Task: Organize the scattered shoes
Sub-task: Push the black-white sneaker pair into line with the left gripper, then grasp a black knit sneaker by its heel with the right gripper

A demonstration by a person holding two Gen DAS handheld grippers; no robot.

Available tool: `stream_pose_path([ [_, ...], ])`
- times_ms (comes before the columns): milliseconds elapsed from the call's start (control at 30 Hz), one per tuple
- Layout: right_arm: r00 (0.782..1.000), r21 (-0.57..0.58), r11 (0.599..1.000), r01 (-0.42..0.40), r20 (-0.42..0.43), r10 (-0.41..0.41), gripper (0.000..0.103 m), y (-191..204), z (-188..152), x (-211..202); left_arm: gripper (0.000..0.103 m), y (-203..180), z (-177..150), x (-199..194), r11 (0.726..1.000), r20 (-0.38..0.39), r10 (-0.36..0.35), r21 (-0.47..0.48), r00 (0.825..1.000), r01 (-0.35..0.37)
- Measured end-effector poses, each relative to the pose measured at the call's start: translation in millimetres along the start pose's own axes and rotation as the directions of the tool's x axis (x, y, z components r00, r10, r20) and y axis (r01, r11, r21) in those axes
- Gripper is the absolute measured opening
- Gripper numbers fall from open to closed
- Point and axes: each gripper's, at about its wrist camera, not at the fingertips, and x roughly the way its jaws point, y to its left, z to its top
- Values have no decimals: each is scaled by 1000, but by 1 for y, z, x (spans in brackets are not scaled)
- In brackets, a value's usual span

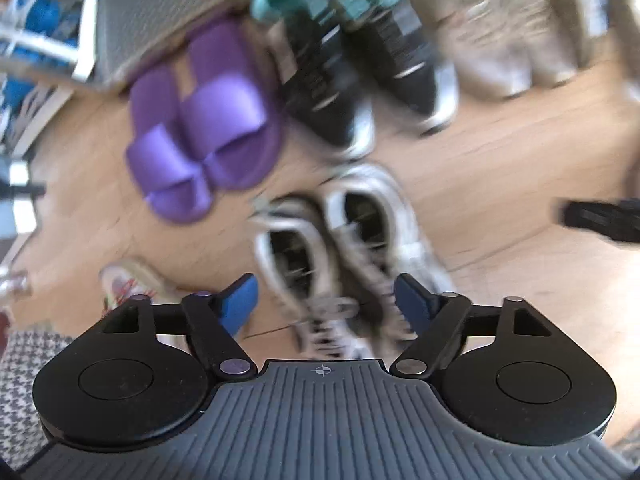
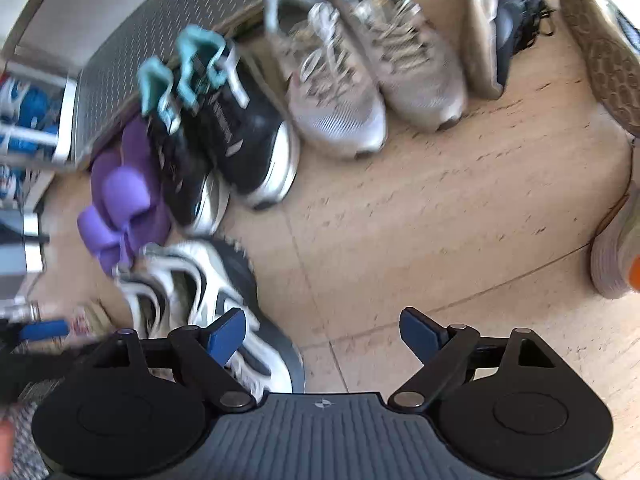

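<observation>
My left gripper [image 1: 326,296] hangs open, pointing straight down over a pair of white and black sneakers [image 1: 340,240] that stand side by side on the wooden floor; nothing is between its blue pads. Beyond them lie purple slippers [image 1: 200,140], black sneakers with teal lining [image 1: 340,60] and grey-beige sneakers [image 1: 500,40] in a row. My right gripper [image 2: 322,330] is open over bare floor, with the white and black sneakers [image 2: 200,292] just left of its left pad. That view also shows the purple slippers [image 2: 124,200], black sneakers [image 2: 224,120] and grey-beige sneakers [image 2: 360,68].
A metal tread plate [image 2: 160,40] lies behind the row. A white shelf with blue shoes [image 1: 36,20] is at far left. Loose shoes lie on their sides at right: a black one [image 2: 516,20], an upturned sole [image 2: 600,52], one with orange [image 2: 616,256]. A patterned beige shoe [image 1: 128,280] is near left.
</observation>
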Motion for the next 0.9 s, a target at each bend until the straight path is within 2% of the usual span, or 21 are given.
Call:
stream_pose_path([
  [33, 1000, 25, 1000, 1, 23, -2, 87, -7, 3, -4, 88, -8, -1, -8, 999, 22, -30, 17, 999, 29],
  [67, 999, 58, 998, -1, 49, -2, 88, -15, 9, -8, 89, -24, 1, -21, 993, 77, -106, 61, 991, 101],
  [133, 995, 126, 992, -5, 101, -8, 89, -33, 20, -17, 89, -40, 4, -27, 979, 136, -184, 111, 973, 170],
  [167, 991, 161, 987, -4, 129, -17, 89, -44, 28, -20, 89, -50, 6, -25, 971, 165, -217, 139, 962, 195],
  [200, 987, 197, 980, -5, 157, -27, 89, -55, 35, -24, 89, -58, 6, -23, 968, 173, -224, 153, 959, 199],
  [333, 971, 298, 955, 16, 223, -86, 89, -97, 63, -28, 89, -95, 24, -2, 961, 67, -183, 224, 981, 164],
  [467, 962, 389, 921, 11, 247, -115, 89, -141, 103, -17, 89, -105, 40, 3, 959, 53, -175, 233, 983, 158],
  [633, 949, 358, 932, 55, 272, -160, 89, -158, 155, 1, 89, -99, 56, 12, 966, 36, -157, 213, 987, 146],
  [733, 952, 408, 913, 28, 268, -149, 89, -170, 181, 13, 89, -92, 55, 17, 966, 24, -152, 214, 988, 143],
  [900, 945, 597, 799, -71, 298, -138, 90, -202, 210, 36, 89, -87, 61, 29, 967, -7, -139, 214, 990, 137],
])
